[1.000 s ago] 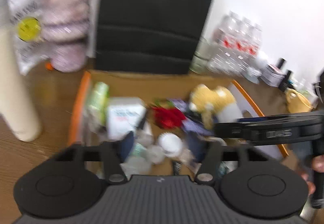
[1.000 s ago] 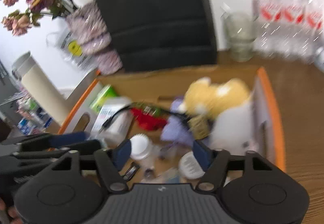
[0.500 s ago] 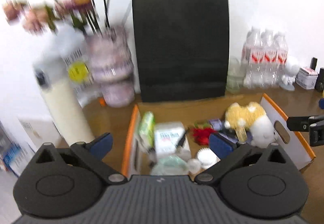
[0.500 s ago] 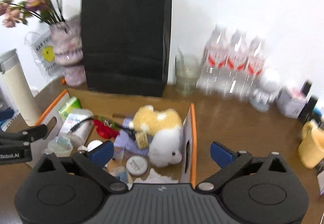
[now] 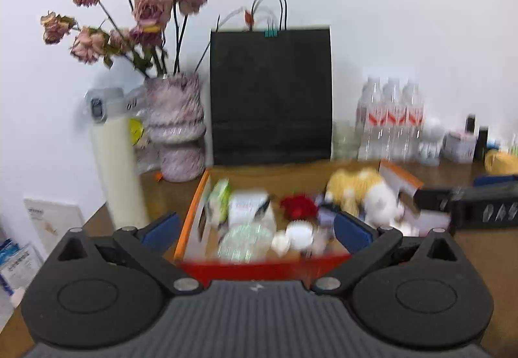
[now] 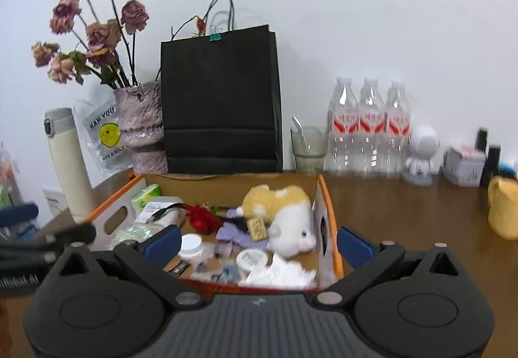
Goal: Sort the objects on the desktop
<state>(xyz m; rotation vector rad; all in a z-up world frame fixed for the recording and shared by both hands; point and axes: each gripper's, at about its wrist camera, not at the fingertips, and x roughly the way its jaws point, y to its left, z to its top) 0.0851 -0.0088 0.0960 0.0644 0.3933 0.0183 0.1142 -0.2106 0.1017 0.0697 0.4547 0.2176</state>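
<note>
A tall cream flask (image 6: 66, 160) stands left of the orange-rimmed cardboard box (image 6: 325, 193) holding a yellow-and-white plush toy (image 6: 285, 212). Left gripper (image 5: 255, 228) and right gripper (image 6: 257, 240) hover before it, jaws wide, empty.

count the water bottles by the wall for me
3. The left water bottle, middle water bottle and right water bottle stand in a row against the wall, between the glass cup and white robot figurine. More could hide behind them.
</note>
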